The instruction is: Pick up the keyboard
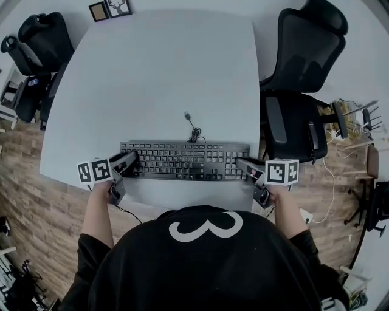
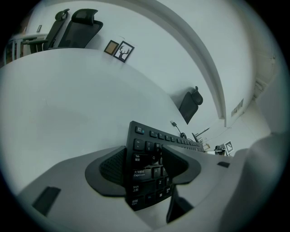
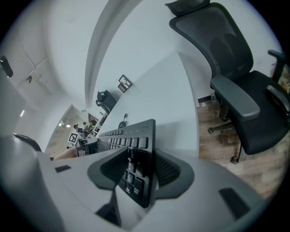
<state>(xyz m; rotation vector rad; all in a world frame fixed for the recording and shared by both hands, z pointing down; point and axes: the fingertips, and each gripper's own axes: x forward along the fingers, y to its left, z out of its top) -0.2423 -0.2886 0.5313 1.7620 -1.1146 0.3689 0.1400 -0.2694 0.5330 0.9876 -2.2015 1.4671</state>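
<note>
A black keyboard (image 1: pixel 182 161) lies flat near the front edge of the white table (image 1: pixel 158 79), its cable (image 1: pixel 192 126) curling away behind it. My left gripper (image 1: pixel 130 163) is at the keyboard's left end. In the left gripper view that end (image 2: pixel 141 149) stands between the two dark pads (image 2: pixel 108 170), and the jaws of this gripper (image 2: pixel 145 170) look open around it. My right gripper (image 1: pixel 243 167) is at the right end. In the right gripper view that end (image 3: pixel 138 149) sits between this gripper's (image 3: pixel 140 170) pads (image 3: pixel 168 171), narrowly framed and not clearly pressed.
A black office chair (image 1: pixel 301 79) stands just right of the table, and more dark chairs (image 1: pixel 33 54) stand at the far left. Two small picture frames (image 1: pixel 110 8) lean at the table's far edge. Wood floor (image 1: pixel 24 182) surrounds the table.
</note>
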